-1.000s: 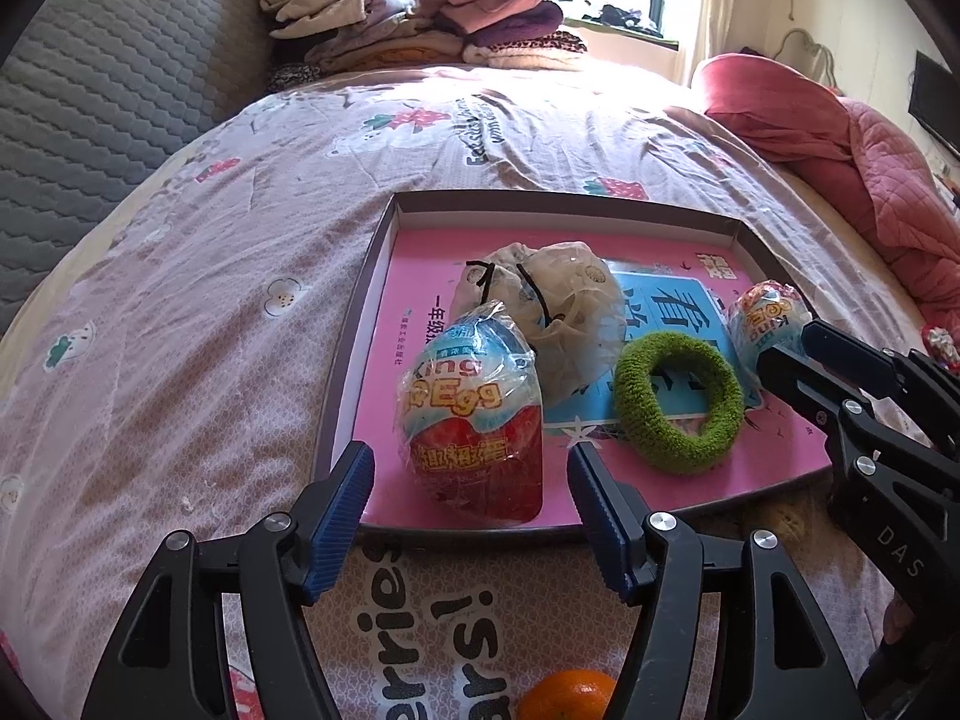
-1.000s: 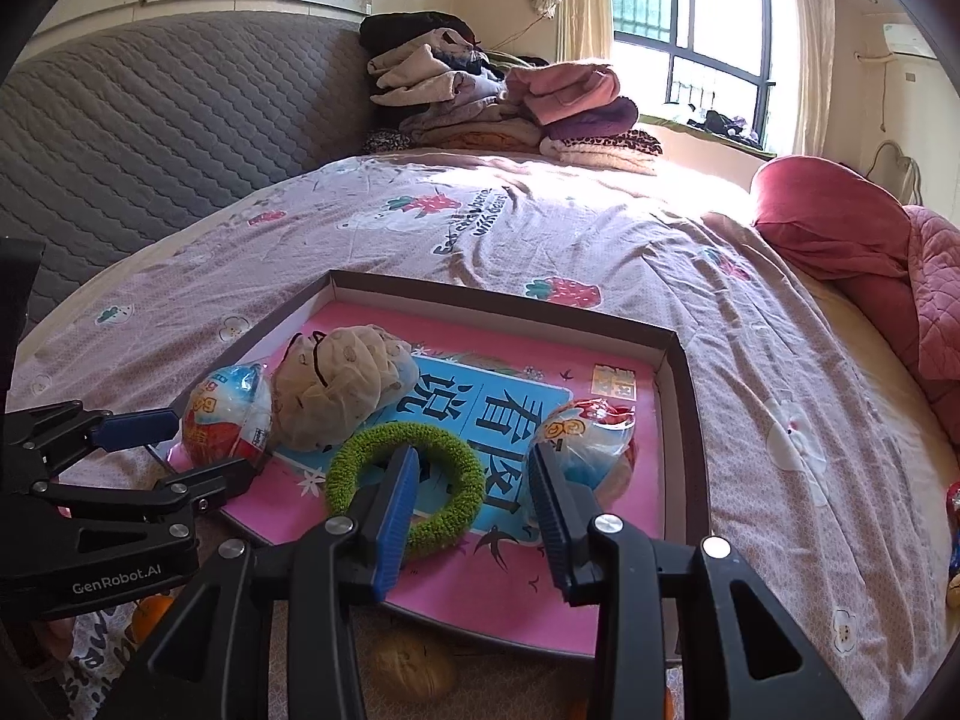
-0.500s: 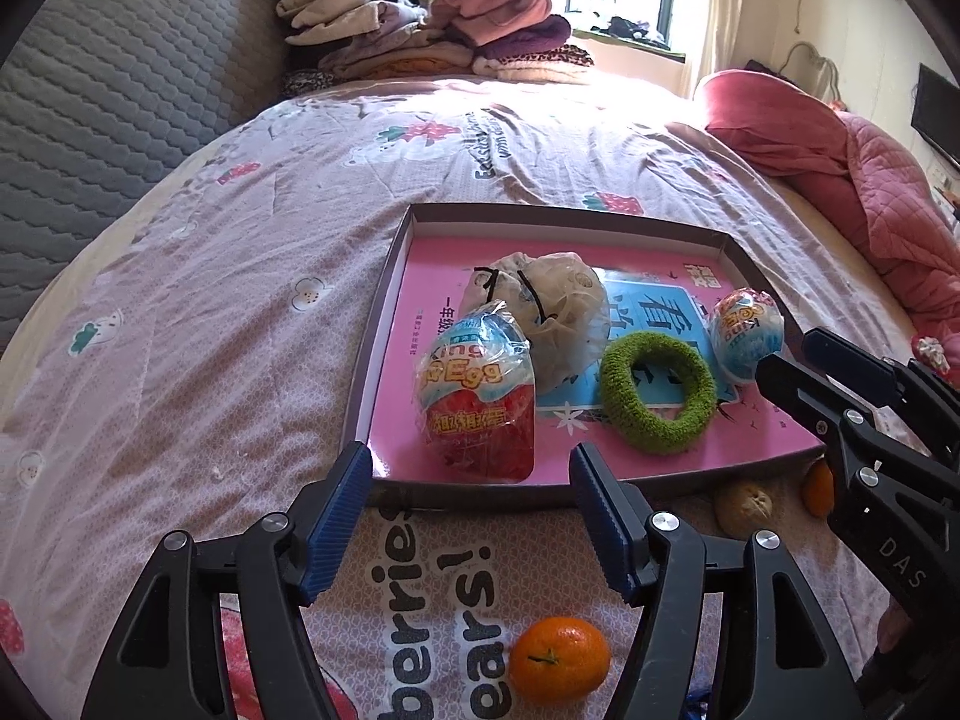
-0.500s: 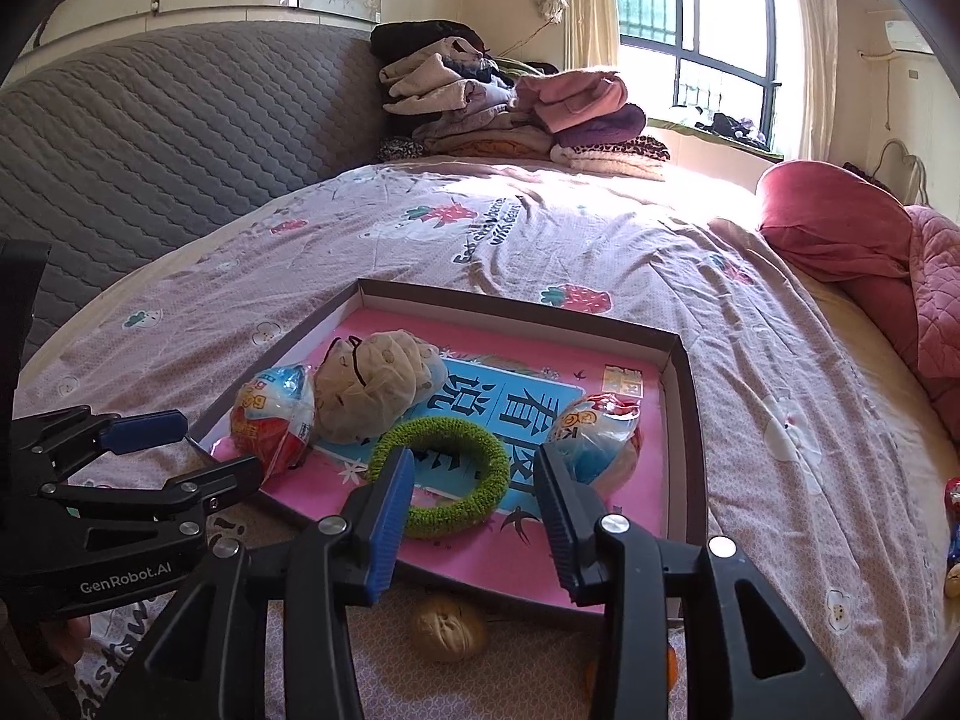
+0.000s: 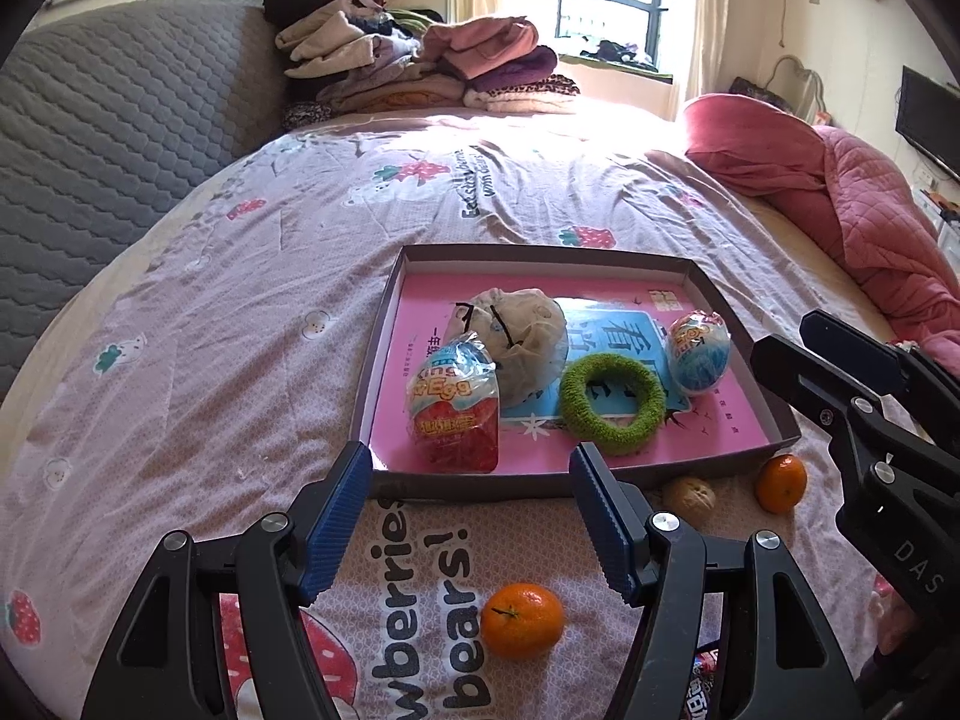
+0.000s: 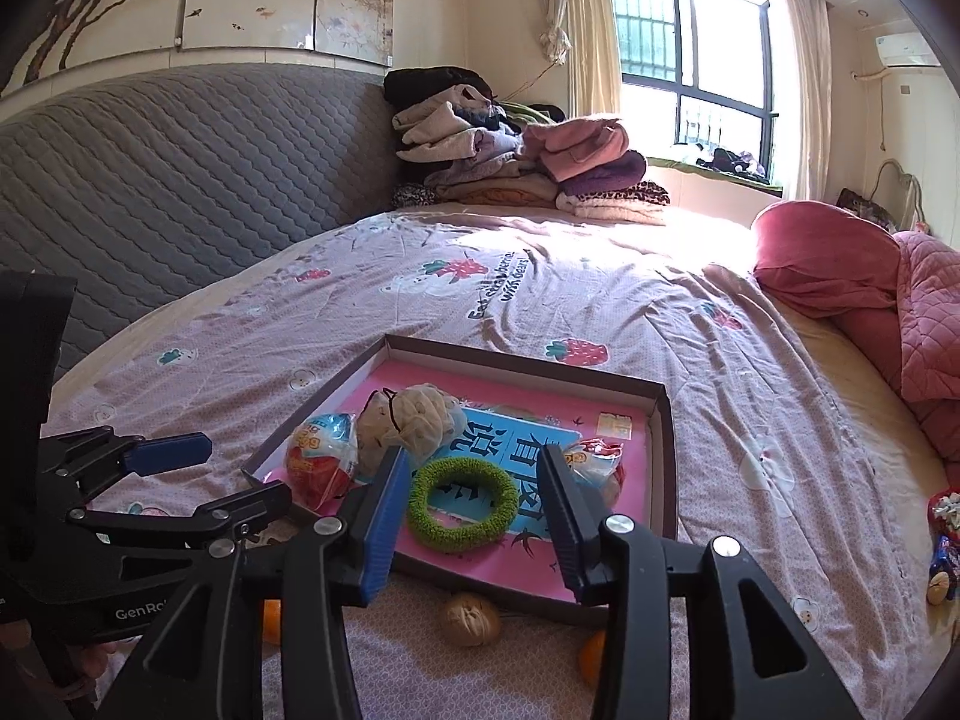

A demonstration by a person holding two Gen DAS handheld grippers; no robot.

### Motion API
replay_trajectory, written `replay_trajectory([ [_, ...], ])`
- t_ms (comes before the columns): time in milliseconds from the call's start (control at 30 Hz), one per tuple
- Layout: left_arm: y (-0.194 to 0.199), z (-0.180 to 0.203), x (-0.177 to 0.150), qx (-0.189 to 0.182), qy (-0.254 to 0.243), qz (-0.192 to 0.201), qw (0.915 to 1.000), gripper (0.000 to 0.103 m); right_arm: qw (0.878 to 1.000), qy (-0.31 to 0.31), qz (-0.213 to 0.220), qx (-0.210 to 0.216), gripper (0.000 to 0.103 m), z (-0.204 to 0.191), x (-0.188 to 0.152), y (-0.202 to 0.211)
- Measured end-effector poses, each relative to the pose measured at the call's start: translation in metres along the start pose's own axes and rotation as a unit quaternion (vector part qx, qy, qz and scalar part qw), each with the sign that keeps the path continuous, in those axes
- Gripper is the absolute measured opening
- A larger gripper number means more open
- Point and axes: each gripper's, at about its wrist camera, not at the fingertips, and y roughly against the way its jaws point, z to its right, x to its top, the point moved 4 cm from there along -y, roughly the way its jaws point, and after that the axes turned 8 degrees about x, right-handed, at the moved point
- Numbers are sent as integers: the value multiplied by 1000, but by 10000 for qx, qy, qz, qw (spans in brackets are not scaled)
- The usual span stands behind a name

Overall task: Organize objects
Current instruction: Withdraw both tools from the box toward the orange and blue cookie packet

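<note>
We noted both eggs (image 5: 454, 405), ring (image 5: 613, 403) and pouch (image 5: 521, 343) already in the tray (image 5: 384, 354), with oranges (image 5: 522, 619) and walnut (image 5: 690, 500) left on the bedsheet (image 5: 210, 360); left gripper (image 5: 471, 528) and right gripper (image 6: 474, 525) spread, empty, the right's jaws just having widened

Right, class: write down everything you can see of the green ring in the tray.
The green ring is a fuzzy, closed loop, seemingly of soft, towel-like fabric. It lies flat in the tray, near its front edge, on the blue printed panel, whose characters show through its hole. It sits between the two wrapped eggs, the beige bundle just behind. Whether it touches the bundle is unclear. Neither claw touches it.
</note>
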Motion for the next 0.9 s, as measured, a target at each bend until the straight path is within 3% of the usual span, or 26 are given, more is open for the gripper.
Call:
replay_trajectory([
  [600,42,-5,2,-86,95,327,9994,74,9986,-84,495,158,57,-3,12,53],
  [900,58,-6,-6,-139,60,370,9992,75,9981,-113,575,191,57,-1,13,71],
])
